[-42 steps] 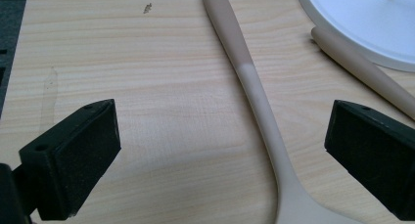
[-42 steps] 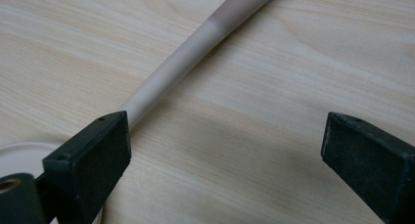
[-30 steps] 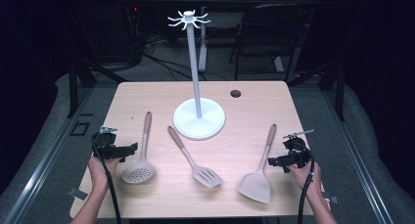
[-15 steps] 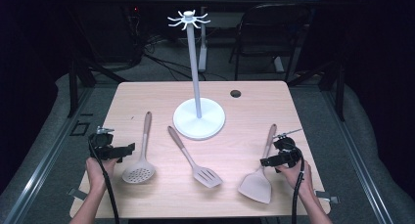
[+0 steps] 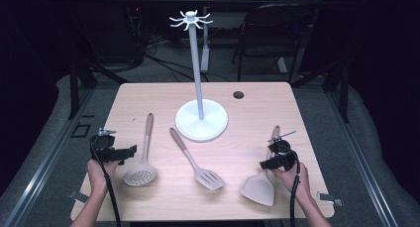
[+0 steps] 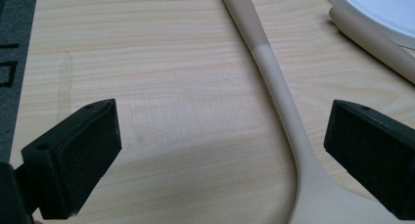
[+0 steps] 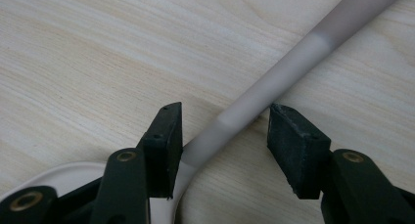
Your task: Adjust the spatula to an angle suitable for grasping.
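Right gripper [image 7: 222, 148] half-closed astride the spatula handle [image 7: 288, 67], one pad [image 7: 166, 145] against it, above pale desk [image 7: 88, 62].

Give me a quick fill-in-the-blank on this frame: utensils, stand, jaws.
1. The solid spatula has its handle between the jaws of the ____ gripper, which have just been closing.
2. The number of utensils lying on the table is ____.
3. The white stand is ____ of utensils.
4. The utensil nearest the left gripper is the ____ spoon.

Missing words: right; three; empty; perforated
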The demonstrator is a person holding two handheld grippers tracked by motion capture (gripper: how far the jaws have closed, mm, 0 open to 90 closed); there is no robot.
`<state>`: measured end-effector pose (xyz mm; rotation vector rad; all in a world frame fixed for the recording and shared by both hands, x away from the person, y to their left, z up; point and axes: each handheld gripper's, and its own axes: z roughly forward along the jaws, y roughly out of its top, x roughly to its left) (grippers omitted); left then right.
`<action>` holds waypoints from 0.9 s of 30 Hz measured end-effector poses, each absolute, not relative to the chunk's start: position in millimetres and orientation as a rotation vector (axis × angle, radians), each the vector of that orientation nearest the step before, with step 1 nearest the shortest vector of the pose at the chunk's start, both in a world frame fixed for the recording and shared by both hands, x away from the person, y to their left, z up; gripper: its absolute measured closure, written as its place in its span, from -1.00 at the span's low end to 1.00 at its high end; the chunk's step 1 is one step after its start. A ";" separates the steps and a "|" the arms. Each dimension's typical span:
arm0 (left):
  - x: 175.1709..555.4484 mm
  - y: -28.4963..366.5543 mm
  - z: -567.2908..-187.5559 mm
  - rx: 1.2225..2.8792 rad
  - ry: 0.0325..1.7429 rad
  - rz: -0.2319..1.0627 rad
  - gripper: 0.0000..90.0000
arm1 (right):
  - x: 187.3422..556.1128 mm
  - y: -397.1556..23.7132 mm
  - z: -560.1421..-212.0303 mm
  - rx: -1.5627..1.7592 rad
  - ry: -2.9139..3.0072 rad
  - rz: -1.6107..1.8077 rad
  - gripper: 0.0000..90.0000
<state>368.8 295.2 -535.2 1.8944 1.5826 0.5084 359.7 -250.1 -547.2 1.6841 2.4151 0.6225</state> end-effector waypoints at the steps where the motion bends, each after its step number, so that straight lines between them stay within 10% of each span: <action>1: 368.8 295.1 -535.3 1.893 1.585 0.506 -0.99 | 360.1 -251.3 -546.2 1.688 2.405 0.585 0.10; 27: 368.1 296.4 -534.4 1.886 1.584 0.501 -0.98 | 363.8 -248.7 -543.0 1.686 2.449 0.592 0.54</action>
